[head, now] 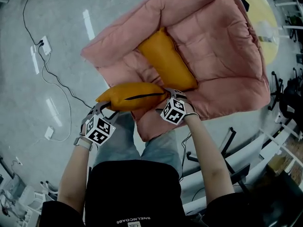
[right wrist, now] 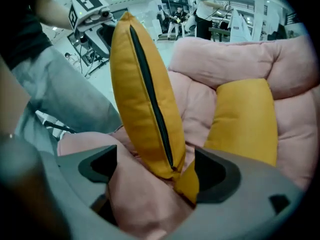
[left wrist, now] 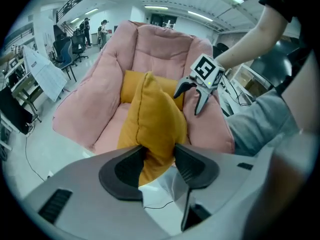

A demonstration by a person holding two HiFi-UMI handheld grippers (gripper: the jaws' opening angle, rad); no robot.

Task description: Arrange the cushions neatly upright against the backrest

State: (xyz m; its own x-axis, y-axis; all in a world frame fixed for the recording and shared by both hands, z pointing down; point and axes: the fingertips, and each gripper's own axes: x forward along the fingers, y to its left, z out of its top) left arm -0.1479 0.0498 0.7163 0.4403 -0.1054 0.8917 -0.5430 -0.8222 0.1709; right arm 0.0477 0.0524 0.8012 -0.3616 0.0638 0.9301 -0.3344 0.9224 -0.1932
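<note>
Orange cushion [head: 132,97] clenched in left tool [left wrist: 159,159], right tool [right wrist: 156,170] released, second cushion [head: 168,60] on pink armchair [head: 222,46] behind.

The armchair [head: 227,41] is cut off by the head view's top edge. In the left gripper view, much of the second cushion [left wrist: 129,86] is hidden behind the held cushion [left wrist: 157,119]. One pad of the right hand-held gripper [right wrist: 157,170] is partly covered by armchair fabric, so its grip cannot be settled. Background people [right wrist: 205,6] are too small to be made out.
</note>
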